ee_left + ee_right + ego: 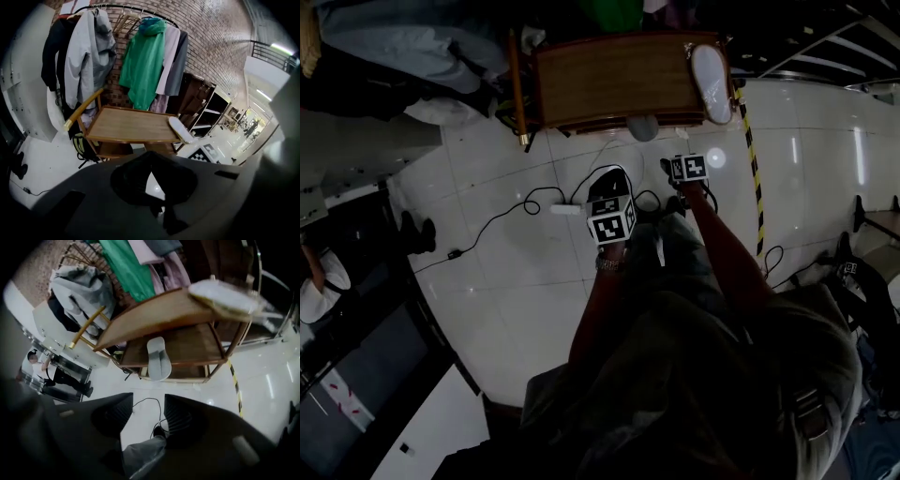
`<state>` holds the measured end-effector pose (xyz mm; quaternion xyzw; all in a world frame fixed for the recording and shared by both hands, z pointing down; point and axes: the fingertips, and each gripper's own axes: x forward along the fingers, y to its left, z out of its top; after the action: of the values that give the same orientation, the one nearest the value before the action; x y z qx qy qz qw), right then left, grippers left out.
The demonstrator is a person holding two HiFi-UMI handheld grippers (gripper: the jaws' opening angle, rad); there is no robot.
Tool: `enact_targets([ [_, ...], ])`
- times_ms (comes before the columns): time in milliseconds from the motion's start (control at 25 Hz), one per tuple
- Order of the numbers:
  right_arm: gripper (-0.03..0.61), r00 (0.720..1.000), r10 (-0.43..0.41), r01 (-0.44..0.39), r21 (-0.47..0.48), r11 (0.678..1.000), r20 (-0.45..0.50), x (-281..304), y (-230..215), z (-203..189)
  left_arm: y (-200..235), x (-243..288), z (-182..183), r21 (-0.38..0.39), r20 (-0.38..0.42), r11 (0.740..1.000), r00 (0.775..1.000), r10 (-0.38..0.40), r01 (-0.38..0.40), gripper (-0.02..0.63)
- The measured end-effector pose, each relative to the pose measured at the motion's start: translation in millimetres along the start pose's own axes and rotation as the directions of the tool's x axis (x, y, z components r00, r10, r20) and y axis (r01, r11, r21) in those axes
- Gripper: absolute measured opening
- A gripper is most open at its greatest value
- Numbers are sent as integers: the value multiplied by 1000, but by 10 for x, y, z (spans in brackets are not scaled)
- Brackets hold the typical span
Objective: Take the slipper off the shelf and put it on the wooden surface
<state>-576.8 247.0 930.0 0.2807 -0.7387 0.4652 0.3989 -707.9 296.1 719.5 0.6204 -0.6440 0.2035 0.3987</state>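
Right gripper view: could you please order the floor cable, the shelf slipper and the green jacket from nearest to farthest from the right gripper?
1. Cable, on the floor ahead.
2. Slipper, on the lower shelf.
3. Green jacket, hanging behind.

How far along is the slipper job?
Done: one slipper lies on the wooden top, at its right edge. In hand: nothing; the right gripper is open and empty, the left gripper shut on nothing. Maybe left: a second slipper sits on the lower shelf.

Green jacket [143,61] (hanging), floor cable [500,217], striped tape [750,155]
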Motion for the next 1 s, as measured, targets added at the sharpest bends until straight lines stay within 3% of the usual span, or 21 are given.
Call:
enact_targets([
  [160, 105, 993, -12, 26, -117, 993, 121, -1105, 535, 340, -389, -189, 512, 11, 18, 998, 997, -69, 69, 2],
  [240, 2, 987, -2, 28, -163, 986, 158, -1470, 784, 567, -572, -164, 683, 19, 4, 994, 994, -109, 109, 2],
  [360, 0, 986, 27, 9, -218, 976, 164, -1773, 1051, 857, -756, -154, 914, 55, -26, 992, 993, -113, 114, 2],
  [560, 0, 967, 41, 31, -276, 961, 252, -2250, 1404, 1032, -1078, -404, 1151, 112, 38, 983, 988, -148, 143, 3],
  [1000, 0, 905, 91, 46, -310, 950, 414, -2892, 1840, 1377, -1068, -783, 1412, 131, 153, 985, 980, -128, 108, 2],
])
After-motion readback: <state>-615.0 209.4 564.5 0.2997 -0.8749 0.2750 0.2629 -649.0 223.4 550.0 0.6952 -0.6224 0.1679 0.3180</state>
